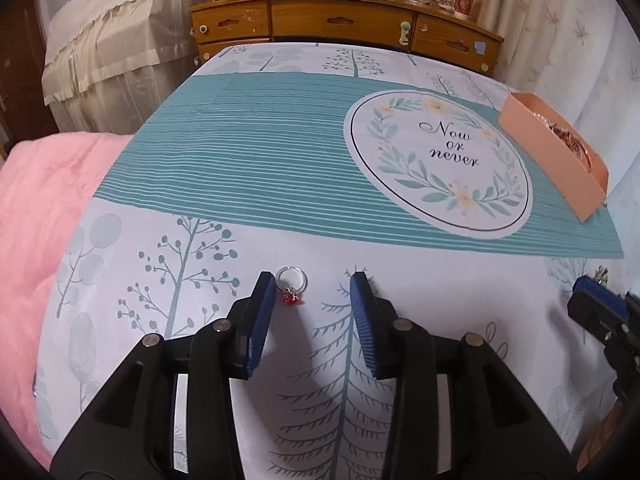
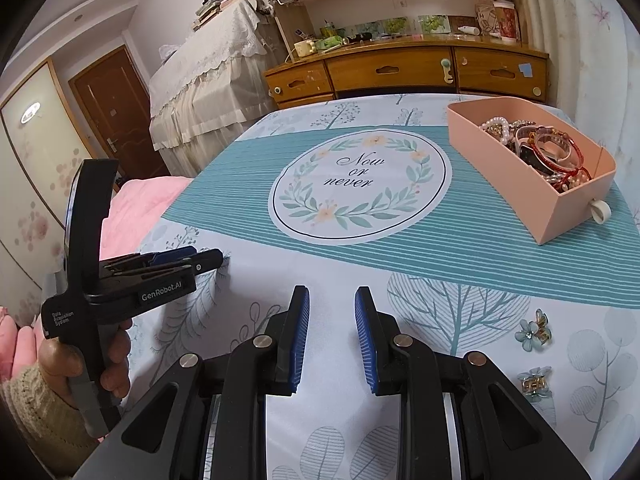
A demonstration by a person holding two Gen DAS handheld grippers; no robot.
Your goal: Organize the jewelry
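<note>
Black two-finger left gripper (image 1: 314, 284) with ribbed blue pads fills the foreground of its own wrist view, its jaws standing apart over a white tablecloth (image 1: 440, 280) printed with teal trees and a striped teal band. Just inside the left pad (image 1: 262, 312), flat on the cloth, lies a thin silver ring with a small red stone (image 1: 292, 286); neither pad presses on it. From the right wrist view, the right gripper (image 2: 332, 300) hovers over bare cloth with a narrow gap between its pads and nothing between them. A person's hand (image 2: 114, 364), in a knitted beige sleeve (image 2: 32, 412), holds the left tool's handle at the left of that view. Two pale blue flower-shaped hair clips (image 2: 534, 334) lie on the cloth to the right of the right gripper, one nearer than the other. Farther back on the right, a peach-pink plastic tray (image 2: 496, 176) rests on the teal band, holding a tangle of pearl strands, bangles and red beaded bracelets (image 2: 536, 146). Beside the tray, a round floral emblem (image 2: 358, 184) reads "Now or never". Beyond the table stands a wooden dresser (image 2: 400, 68) cluttered with small items.
</note>
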